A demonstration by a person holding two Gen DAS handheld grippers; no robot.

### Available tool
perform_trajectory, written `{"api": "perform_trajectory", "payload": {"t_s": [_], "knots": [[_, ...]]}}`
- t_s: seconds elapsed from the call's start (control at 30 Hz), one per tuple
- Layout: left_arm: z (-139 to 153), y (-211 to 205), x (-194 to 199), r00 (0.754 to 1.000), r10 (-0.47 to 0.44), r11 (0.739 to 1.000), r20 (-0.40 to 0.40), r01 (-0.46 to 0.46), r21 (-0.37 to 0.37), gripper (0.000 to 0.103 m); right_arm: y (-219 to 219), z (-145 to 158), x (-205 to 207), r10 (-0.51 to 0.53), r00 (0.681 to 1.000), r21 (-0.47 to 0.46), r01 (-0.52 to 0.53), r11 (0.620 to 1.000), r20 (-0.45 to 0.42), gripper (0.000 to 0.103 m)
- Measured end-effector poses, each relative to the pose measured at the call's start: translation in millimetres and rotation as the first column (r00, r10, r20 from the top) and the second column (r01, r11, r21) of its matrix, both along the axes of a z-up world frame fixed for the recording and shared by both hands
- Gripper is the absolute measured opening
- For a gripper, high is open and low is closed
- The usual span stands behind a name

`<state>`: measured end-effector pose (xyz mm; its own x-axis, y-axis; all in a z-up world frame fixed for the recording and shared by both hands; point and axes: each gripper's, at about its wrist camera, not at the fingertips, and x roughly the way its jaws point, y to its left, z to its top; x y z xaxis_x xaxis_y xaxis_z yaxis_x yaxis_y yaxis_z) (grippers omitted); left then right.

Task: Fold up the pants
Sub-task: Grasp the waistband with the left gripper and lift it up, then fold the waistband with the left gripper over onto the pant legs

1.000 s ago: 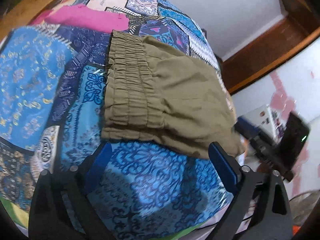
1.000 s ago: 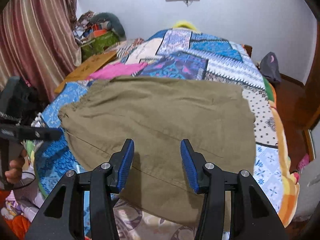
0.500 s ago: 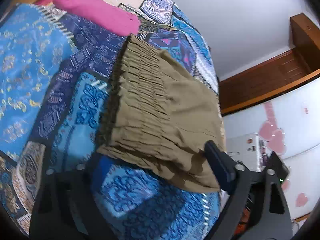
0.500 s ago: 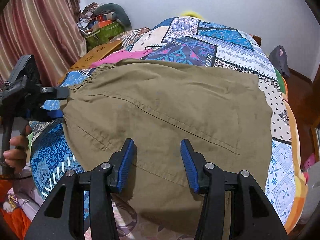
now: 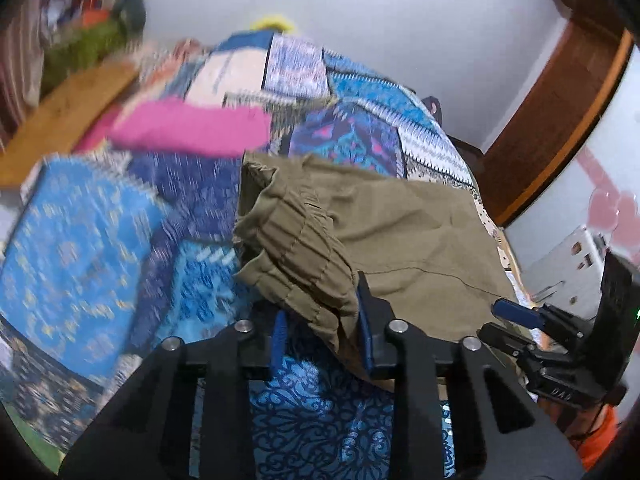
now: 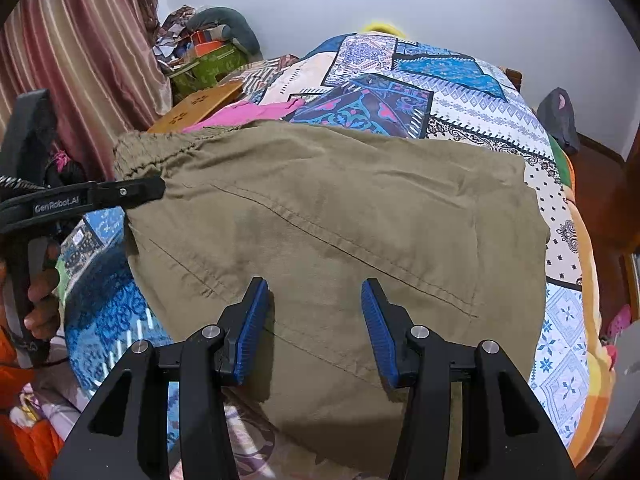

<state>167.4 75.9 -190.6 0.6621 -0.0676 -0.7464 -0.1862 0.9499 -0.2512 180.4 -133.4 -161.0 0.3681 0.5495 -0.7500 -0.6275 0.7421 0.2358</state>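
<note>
Pants lie flat on a bed; left gripper fingers have just closed, clamped on the waistband corner, right gripper fingers apart, empty above the fabric. Next, likely, carry that corner across to fold

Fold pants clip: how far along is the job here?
Early. Done: the olive pants lie flat on the patchwork bedspread. In hand: the left gripper has just closed on the waistband corner. Left: the right gripper is open above the fabric; no fold shows.

Left wrist view: low at the bed's corner, angled down across it. Right wrist view: near edge, facing the wall. Both share the pants.
</note>
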Motion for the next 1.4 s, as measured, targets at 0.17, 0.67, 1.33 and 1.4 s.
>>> {"api": "perform_trajectory", "payload": {"t_s": [0.17, 0.67, 1.33, 1.4], "knots": [[23.5, 2.9, -11.8, 0.999, 0.004, 0.994, 0.05, -0.009, 0.106, 0.026, 13.5, 18.8, 4.9, 0.001, 0.998, 0.017, -0.002, 1.0, 0.058, 0.045], [85.8, -6.0, -54.6, 0.974, -0.065, 0.953, 0.217, -0.004, 0.304, 0.021, 110.2, 1.8, -12.2, 0.264, 0.964, -0.021, -0.265, 0.964, -0.023, 0.045], [108.7, -68.2, -48.4, 0.951, -0.193, 0.918, 0.242, 0.088, 0.387, 0.021, -57.1, -6.7, -21.4, -0.118, 0.993, -0.036, 0.117, 0.992, -0.021, 0.045], [109.0, -79.1, -44.9, 0.948, -0.211, 0.912, 0.237, 0.104, 0.396, 0.021, -58.5, -12.8, -19.8, -0.125, 0.991, -0.007, 0.125, 0.992, -0.042, 0.045]]}}
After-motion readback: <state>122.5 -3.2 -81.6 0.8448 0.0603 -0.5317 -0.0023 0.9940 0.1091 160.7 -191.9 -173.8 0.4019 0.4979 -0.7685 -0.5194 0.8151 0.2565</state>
